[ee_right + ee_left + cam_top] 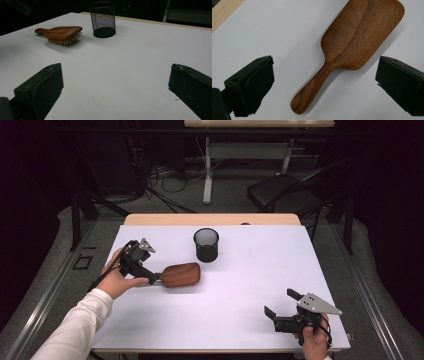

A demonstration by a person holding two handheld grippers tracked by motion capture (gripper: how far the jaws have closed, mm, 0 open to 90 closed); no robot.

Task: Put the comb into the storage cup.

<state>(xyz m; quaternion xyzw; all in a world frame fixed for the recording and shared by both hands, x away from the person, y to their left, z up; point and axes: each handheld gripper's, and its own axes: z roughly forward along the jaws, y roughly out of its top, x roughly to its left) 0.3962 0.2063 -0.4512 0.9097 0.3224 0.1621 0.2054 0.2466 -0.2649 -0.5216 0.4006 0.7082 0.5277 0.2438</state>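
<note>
The brush (181, 274) lies bristles down on the white table (240, 315), left of centre, its handle pointing toward nine o'clock in the high view. The cup (206, 245), a black mesh pot, stands near it at about one o'clock, apart from it.

The left gripper (152, 276) sits over the handle with its jaws spread wide, holding nothing. In the left gripper view the handle (312, 87) lies between the jaws but at a slant, its tip nearer the left jaw, and the broad head runs up toward the right jaw.

What could go wrong, as I judge it: if the jaws close as they stand, they would meet the handle off-square, and the tapered, smooth wood could twist or slide out. A grip near the tip would also leave the heavy head hanging far out, so the brush may droop or swing when lifted. Swung toward one o'clock, it could knock the light cup over.

The right gripper (281, 306) rests near the front edge at about five o'clock, jaws apart and empty, well clear of both.

The right gripper view shows the bristles (65, 40) under the head and the see-through mesh of the cup; the left gripper view shows neither, but alone gives the handle's slant between the jaws. The high view gives the spacing of everything.
</note>
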